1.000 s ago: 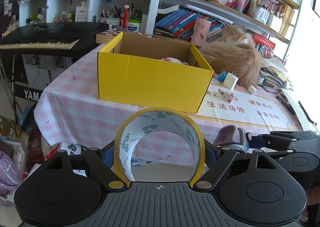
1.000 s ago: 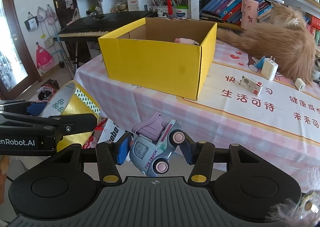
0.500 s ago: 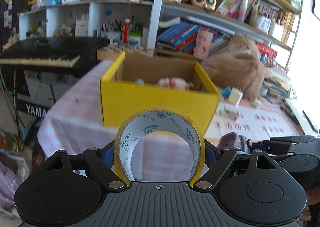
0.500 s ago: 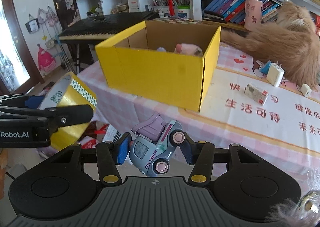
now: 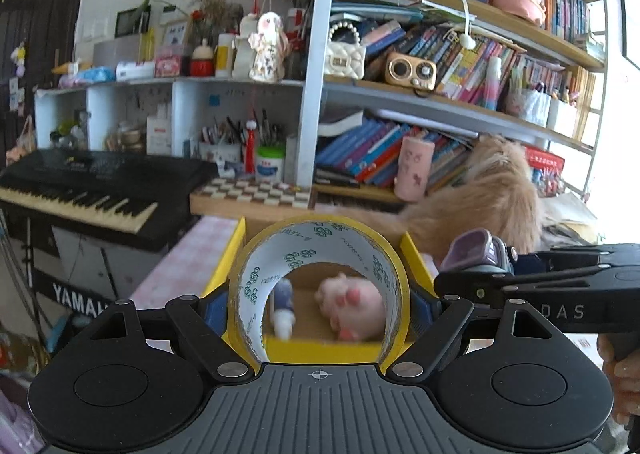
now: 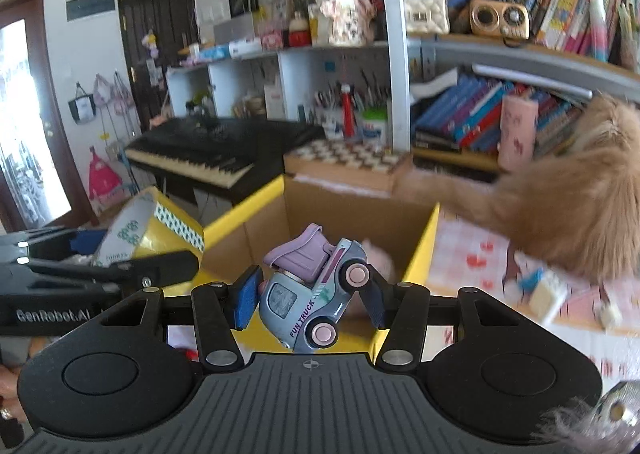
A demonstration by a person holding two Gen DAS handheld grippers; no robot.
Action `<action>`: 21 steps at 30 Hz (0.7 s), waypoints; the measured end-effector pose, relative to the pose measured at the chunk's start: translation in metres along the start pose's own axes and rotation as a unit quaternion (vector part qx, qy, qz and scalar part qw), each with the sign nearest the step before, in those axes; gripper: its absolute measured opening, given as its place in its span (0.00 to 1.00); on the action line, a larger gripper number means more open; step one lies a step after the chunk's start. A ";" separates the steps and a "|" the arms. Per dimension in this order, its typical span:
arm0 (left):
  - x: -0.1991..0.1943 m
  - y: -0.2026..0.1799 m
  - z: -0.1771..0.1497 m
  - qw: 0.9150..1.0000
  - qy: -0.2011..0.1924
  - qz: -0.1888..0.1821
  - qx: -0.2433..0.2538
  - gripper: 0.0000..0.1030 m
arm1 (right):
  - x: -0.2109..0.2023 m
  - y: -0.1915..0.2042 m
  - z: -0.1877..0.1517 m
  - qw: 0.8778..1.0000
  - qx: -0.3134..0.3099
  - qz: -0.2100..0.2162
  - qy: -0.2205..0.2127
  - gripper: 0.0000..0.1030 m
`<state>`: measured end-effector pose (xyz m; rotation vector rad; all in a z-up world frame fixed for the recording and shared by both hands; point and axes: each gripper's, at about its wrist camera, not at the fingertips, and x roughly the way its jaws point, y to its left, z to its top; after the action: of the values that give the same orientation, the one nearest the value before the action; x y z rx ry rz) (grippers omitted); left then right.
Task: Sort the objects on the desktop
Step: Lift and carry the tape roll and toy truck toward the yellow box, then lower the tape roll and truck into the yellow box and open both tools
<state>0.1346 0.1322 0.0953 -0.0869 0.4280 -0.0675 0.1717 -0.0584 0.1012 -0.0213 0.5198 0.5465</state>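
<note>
Presently the left gripper [image 5: 319, 308] is clamped on a roll of yellow tape [image 5: 318, 286], which stands on edge between its fingers, core facing the camera. Landmark: yellow box [image 6: 420, 254] on the pink checked tablecloth [image 6: 472, 250]. Tape hangs just above the box's near wall; through its core a pink plush toy [image 5: 352, 304] and a small white-and-blue item [image 5: 283, 308] show on the box floor, both blurred. Right gripper [image 6: 310, 294] is closed on a toy truck [image 6: 316, 294], tilted, held over the box's near edge. Beside the box's right wall lies a fluffy tan animal [image 6: 580, 205]; behind the box, a checkerboard [image 6: 348, 157] and keyboard [image 6: 200, 149].
</note>
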 end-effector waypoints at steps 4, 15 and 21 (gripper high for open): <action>0.018 -0.003 0.010 1.000 -0.003 0.011 0.008 0.82 | 0.017 -0.014 0.017 1.000 -0.006 0.006 -0.008 0.48; 0.076 -0.007 0.019 0.998 0.028 0.044 0.022 0.82 | 0.067 -0.048 0.041 1.000 -0.011 0.029 0.001 0.48; 0.104 -0.011 0.016 0.996 0.058 0.058 0.036 0.82 | 0.094 -0.065 0.049 0.999 -0.010 0.044 0.006 0.48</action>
<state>0.2349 0.1142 0.0683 0.0128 0.5456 0.0267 0.2957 -0.0604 0.0917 -0.0208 0.5296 0.6389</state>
